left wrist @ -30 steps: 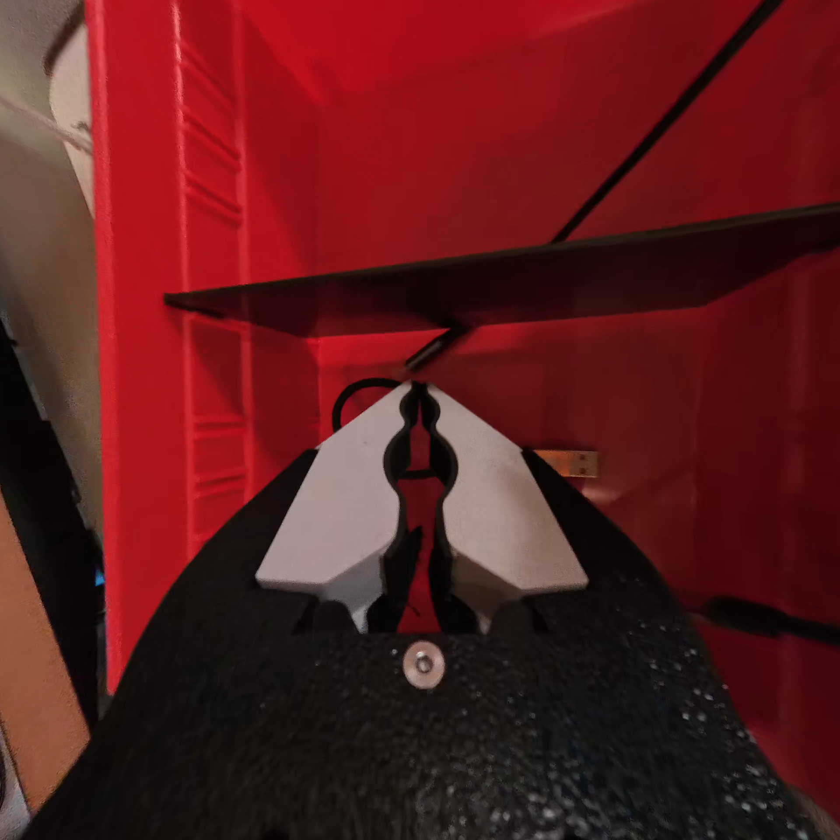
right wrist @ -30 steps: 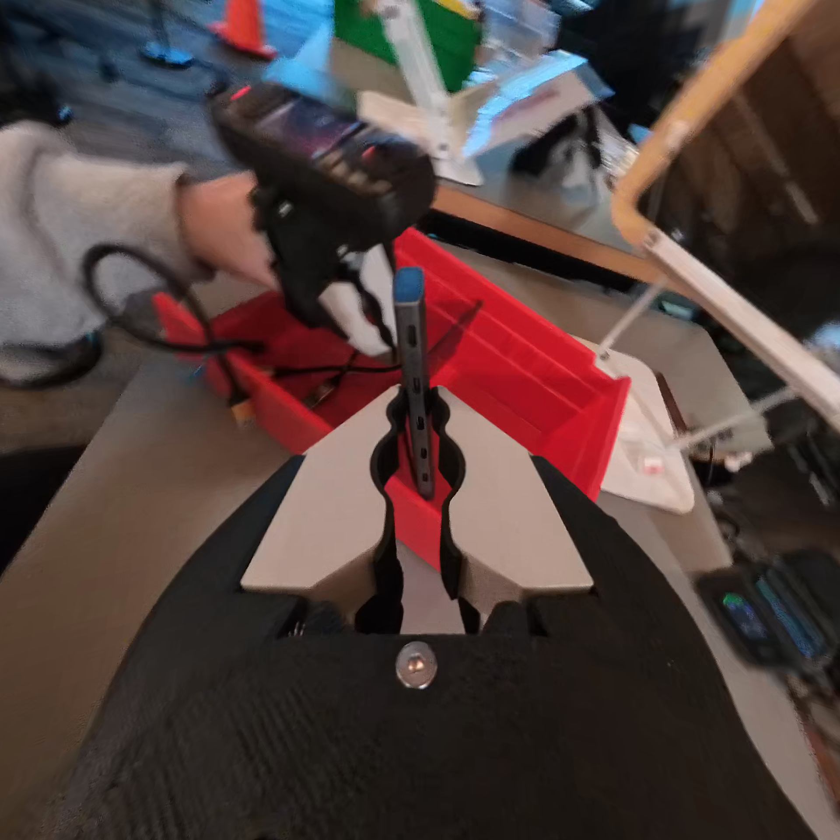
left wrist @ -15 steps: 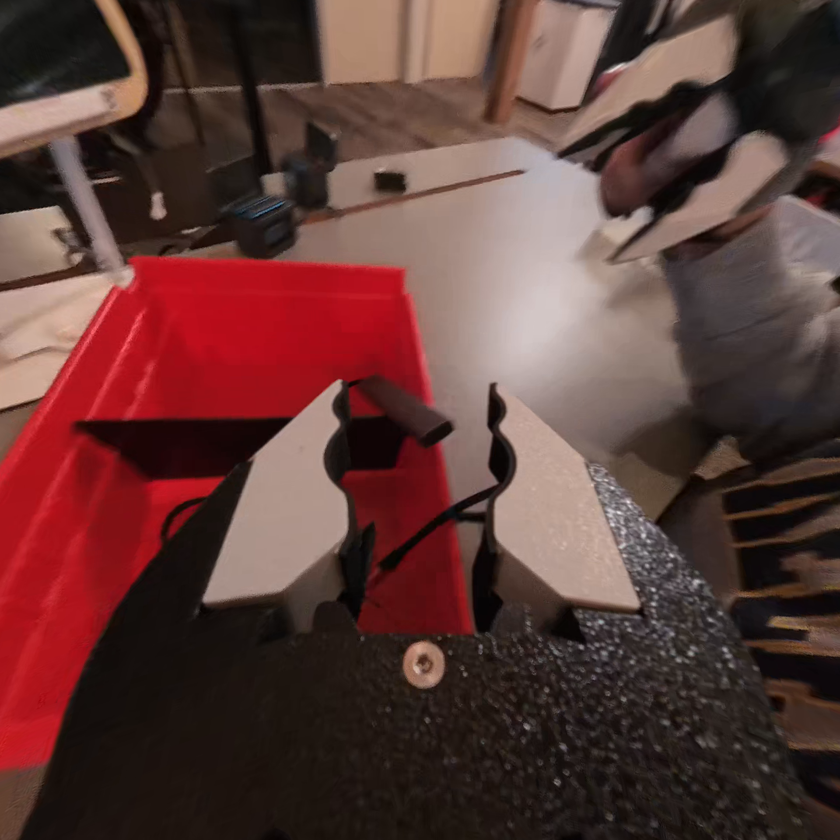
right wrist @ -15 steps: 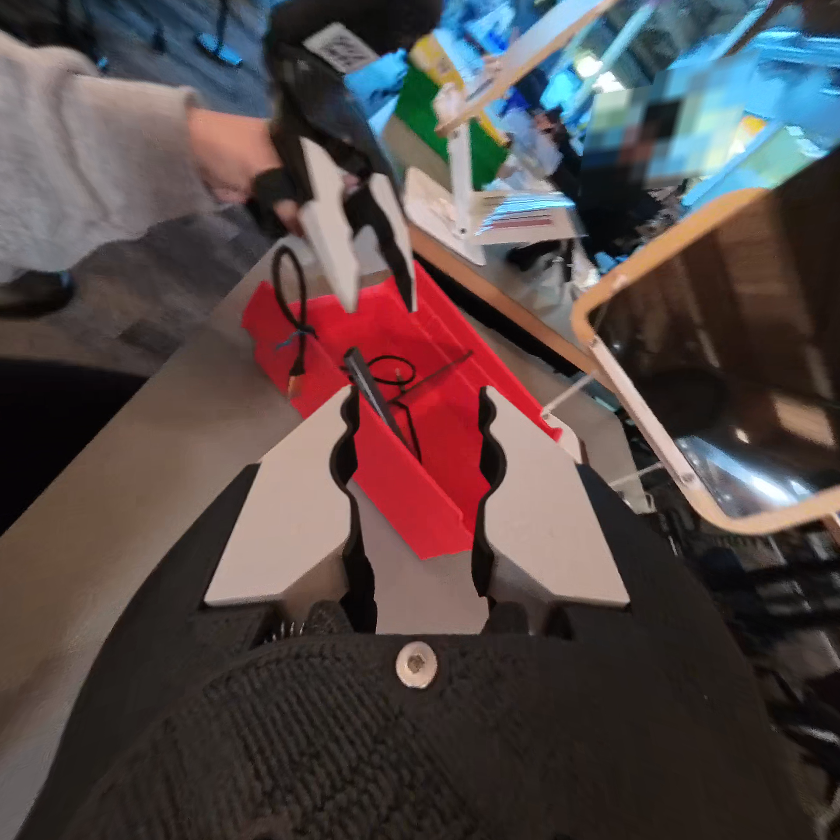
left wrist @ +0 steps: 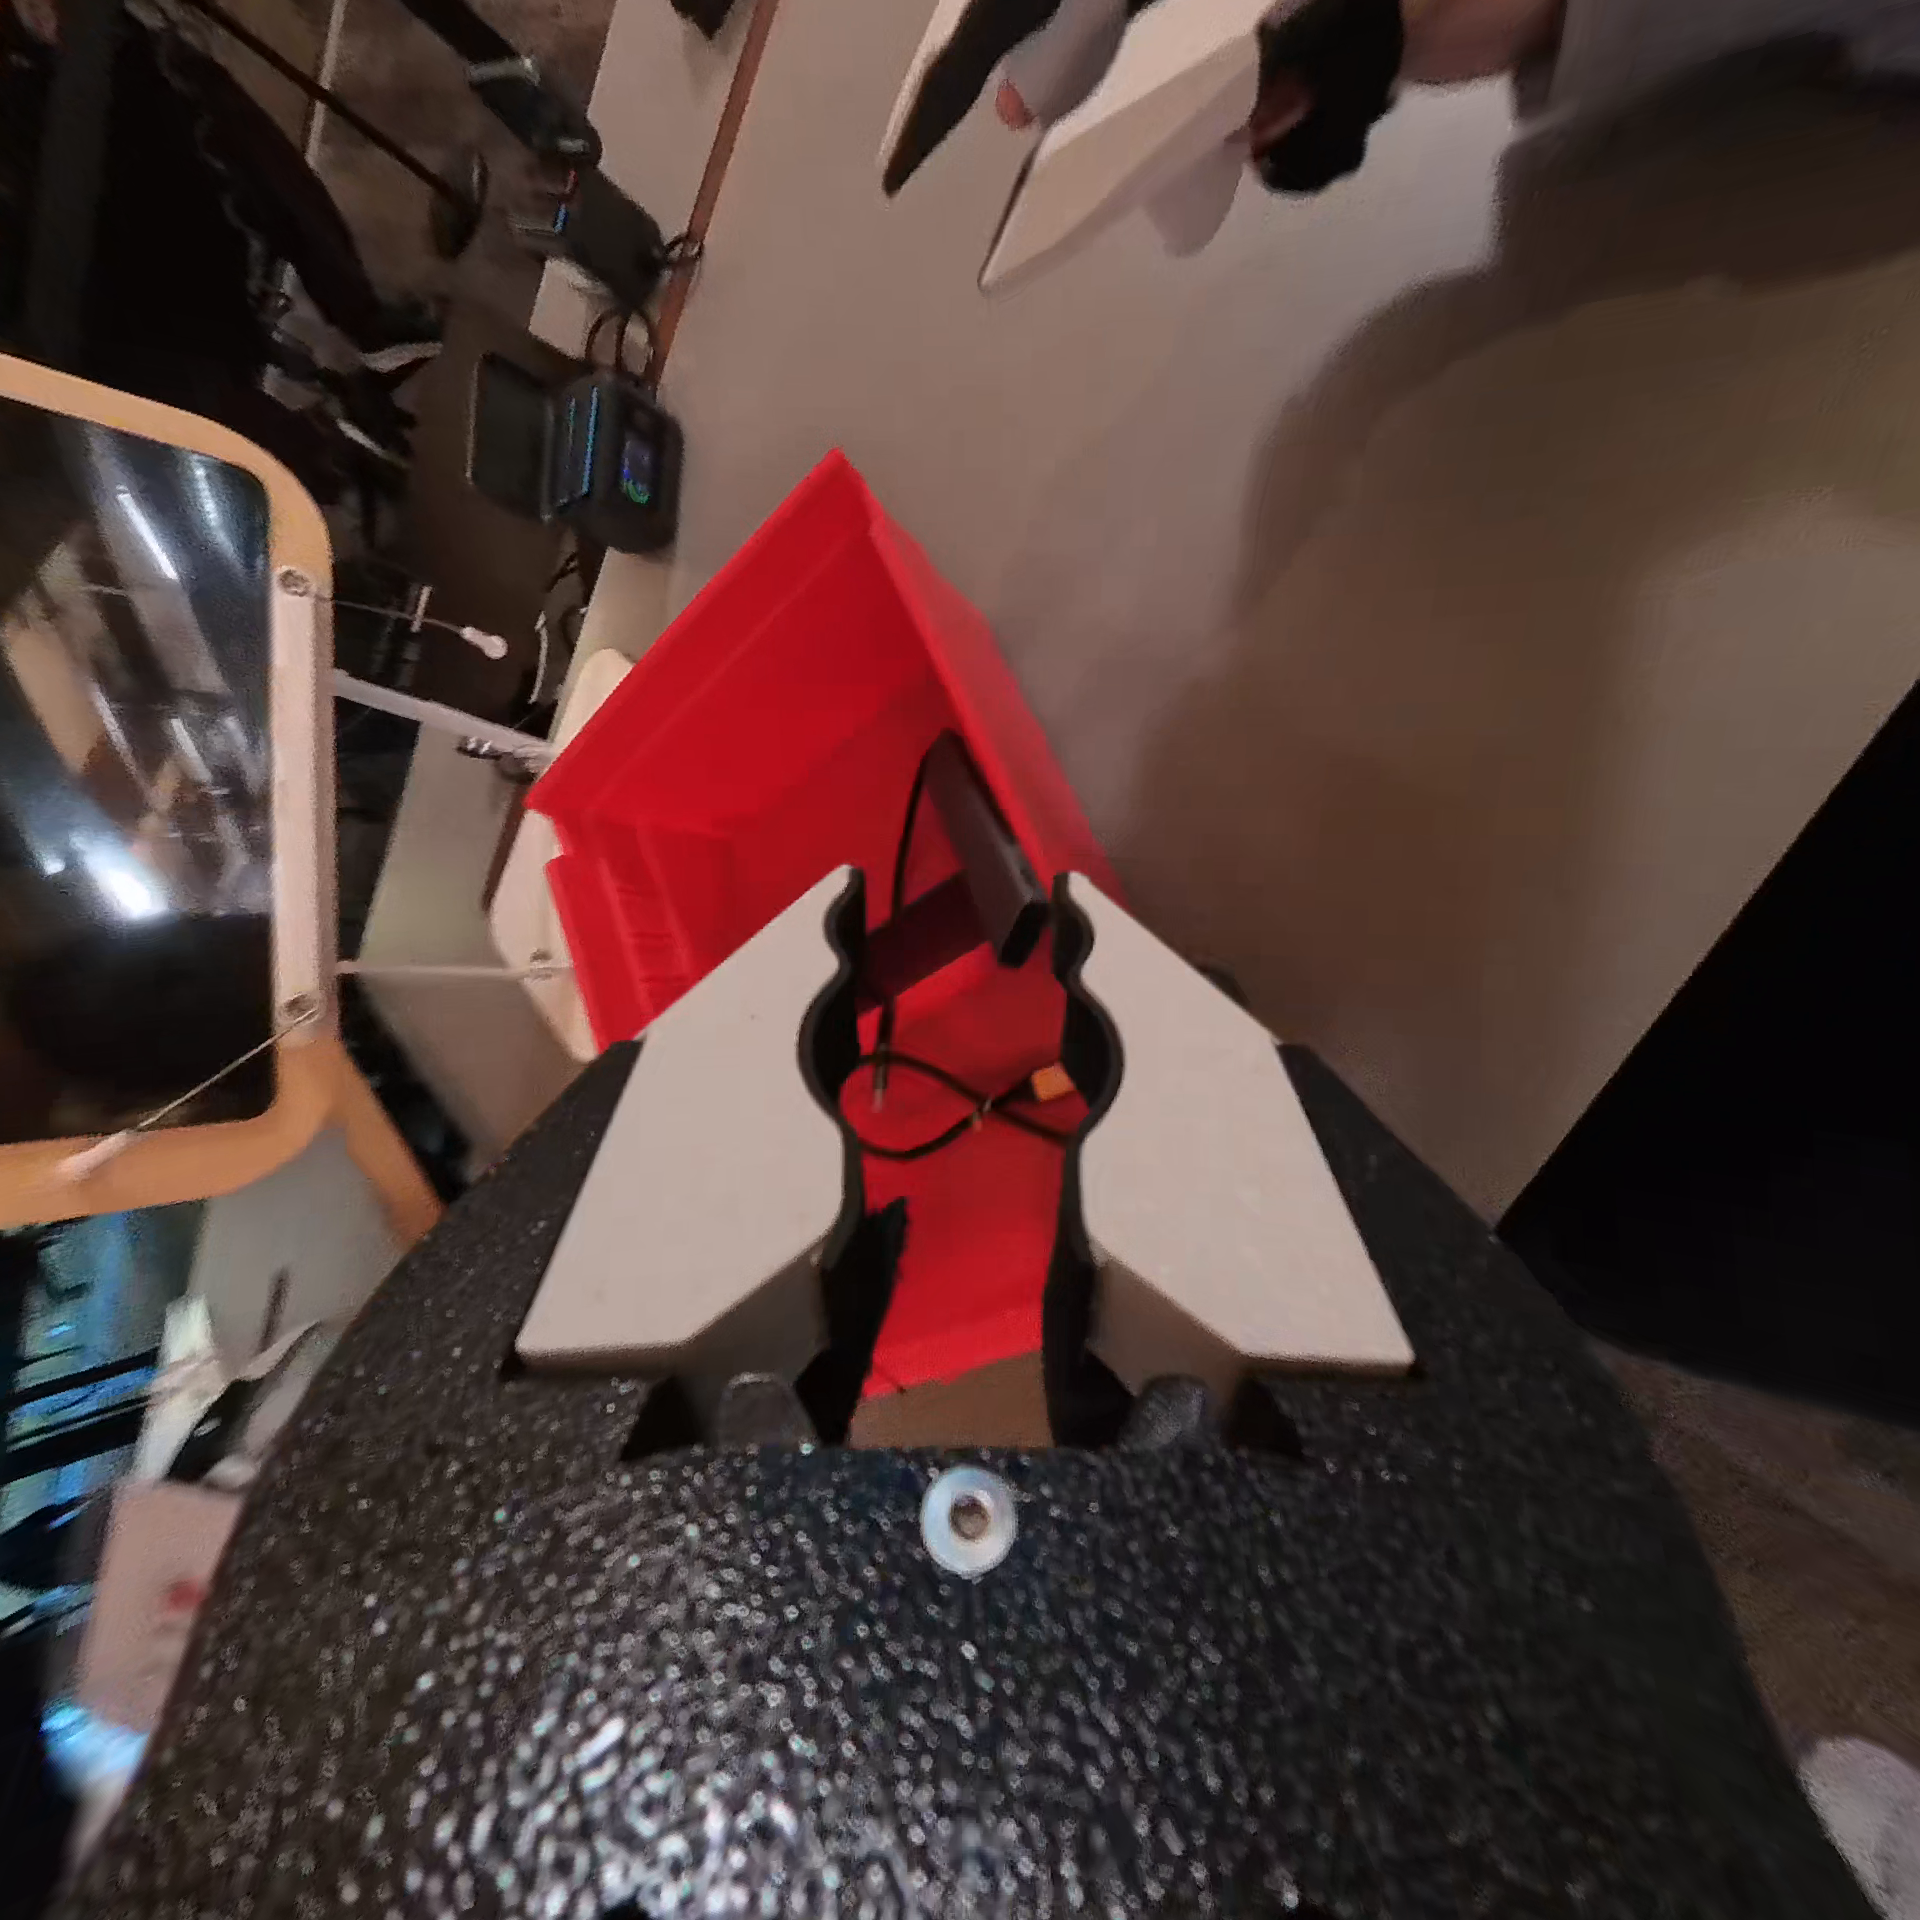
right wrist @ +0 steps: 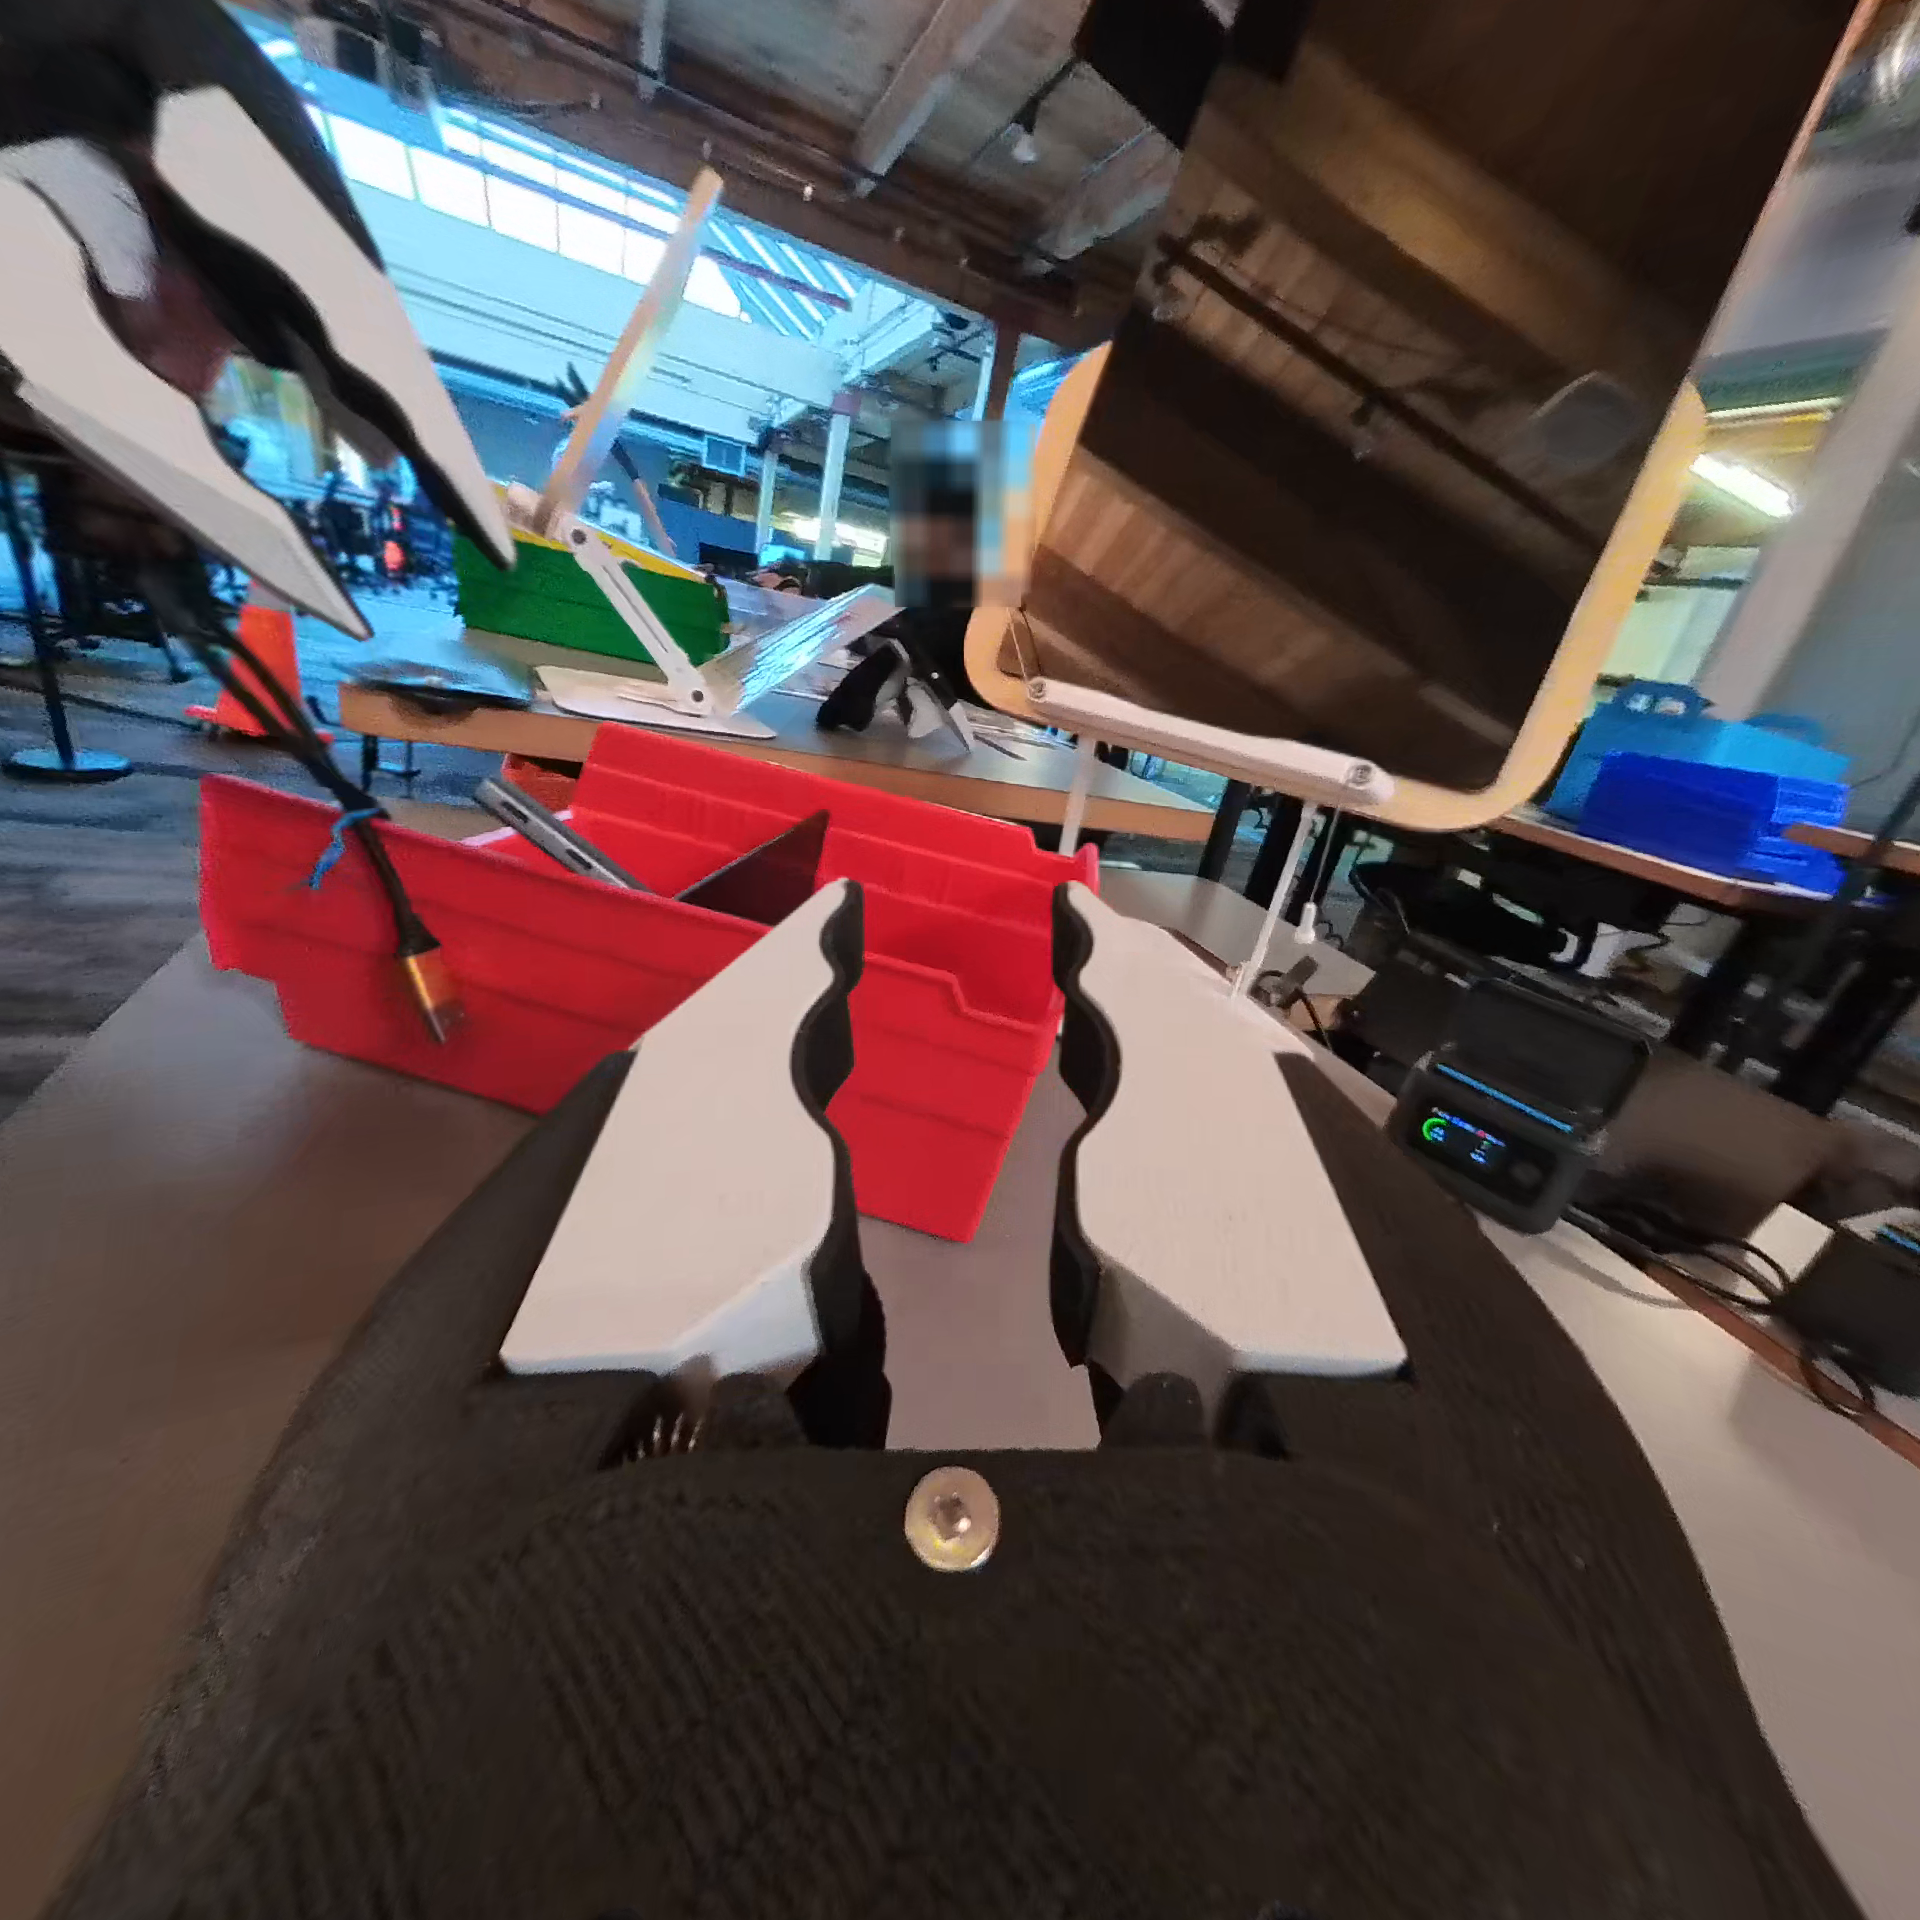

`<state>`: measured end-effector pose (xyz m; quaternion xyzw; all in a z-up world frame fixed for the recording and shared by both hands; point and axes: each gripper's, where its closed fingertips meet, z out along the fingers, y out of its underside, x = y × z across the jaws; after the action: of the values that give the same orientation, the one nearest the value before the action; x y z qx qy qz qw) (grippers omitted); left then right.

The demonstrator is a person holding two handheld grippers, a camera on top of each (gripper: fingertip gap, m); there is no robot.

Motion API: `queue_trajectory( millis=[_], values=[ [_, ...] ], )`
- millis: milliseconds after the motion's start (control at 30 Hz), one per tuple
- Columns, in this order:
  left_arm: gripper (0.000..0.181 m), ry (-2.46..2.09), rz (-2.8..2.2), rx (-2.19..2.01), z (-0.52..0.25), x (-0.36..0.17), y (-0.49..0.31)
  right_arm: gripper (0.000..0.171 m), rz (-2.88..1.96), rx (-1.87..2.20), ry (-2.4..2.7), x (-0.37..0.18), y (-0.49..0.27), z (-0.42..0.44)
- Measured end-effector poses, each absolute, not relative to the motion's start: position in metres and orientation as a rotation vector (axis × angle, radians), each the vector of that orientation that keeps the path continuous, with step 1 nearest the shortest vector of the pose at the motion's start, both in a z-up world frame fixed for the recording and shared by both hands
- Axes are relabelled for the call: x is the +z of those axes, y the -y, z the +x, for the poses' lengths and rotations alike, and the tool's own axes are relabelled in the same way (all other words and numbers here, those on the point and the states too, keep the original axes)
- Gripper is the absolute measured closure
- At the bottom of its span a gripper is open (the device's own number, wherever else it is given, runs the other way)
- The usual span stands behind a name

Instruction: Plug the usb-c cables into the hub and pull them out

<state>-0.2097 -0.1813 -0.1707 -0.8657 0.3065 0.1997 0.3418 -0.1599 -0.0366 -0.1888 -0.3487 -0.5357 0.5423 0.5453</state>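
— The hub point(left wrist: 982, 831), where is it, seen from the left wrist?
— Inside the red bin point(left wrist: 790, 675), a dark slim bar leaning on the bin's right wall, its long axis running up and away, the near end by the black divider point(left wrist: 920, 930). Thin black cable point(left wrist: 935, 1117) lies coiled on the bin floor nearer the camera, with an orange plug point(left wrist: 1049, 1086) beside it.
— And the left gripper point(left wrist: 958, 894)?
— Above the bin's near end, fingers spread, nothing between them. The right gripper point(left wrist: 966, 208) hangs over bare table point(left wrist: 1351, 623), far from the bin.
— From the right wrist?
— The bin point(right wrist: 623, 966) sits side-on on the table point(right wrist: 208, 1195). The hub point(right wrist: 561, 831) pokes above the near wall, tilted up to the left, next to the divider point(right wrist: 769, 862). One cable point(right wrist: 312, 769) droops over the bin's left end, its orange-collared plug point(right wrist: 431, 987) hanging outside the wall.
— The right gripper point(right wrist: 956, 904)?
— Wide apart, empty, short of the bin's right corner. The left gripper point(right wrist: 416, 582) hangs up left, also apart. Open tabletop lies before the bin.
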Motion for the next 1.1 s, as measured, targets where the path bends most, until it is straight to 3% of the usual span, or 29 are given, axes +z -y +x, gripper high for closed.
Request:
queue_trajectory(
  millis=[167, 400, 567, 800, 933, 1100],
  values=[
    [0.136, -1.041, -2.371, 0.7, -0.238, -0.215, 0.189, 0.136, -0.811, 1.324, 1.31, -0.187, 0.052, -0.167],
    [0.142, -1.193, -2.244, 0.761, -0.246, -0.236, 0.17, 0.136, -0.834, 1.333, 1.361, -0.196, 0.057, -0.171],
    [0.167, -1.277, -2.169, 0.708, -0.233, -0.241, 0.159, 0.136, -0.77, 1.304, 1.454, -0.202, 0.073, -0.172],
    [0.174, -0.765, -2.198, 0.655, -0.245, -0.219, 0.122, 0.127, -1.047, 1.105, 1.425, -0.227, 0.061, -0.201],
    [0.174, -0.495, -2.193, 0.595, -0.259, -0.2, 0.098, 0.107, -1.326, 1.092, 1.246, -0.244, 0.044, -0.208],
    [0.174, -0.329, -2.077, 0.414, -0.262, -0.165, 0.065, 0.092, -1.34, 1.235, 1.296, -0.254, 0.094, -0.21]
  ],
)
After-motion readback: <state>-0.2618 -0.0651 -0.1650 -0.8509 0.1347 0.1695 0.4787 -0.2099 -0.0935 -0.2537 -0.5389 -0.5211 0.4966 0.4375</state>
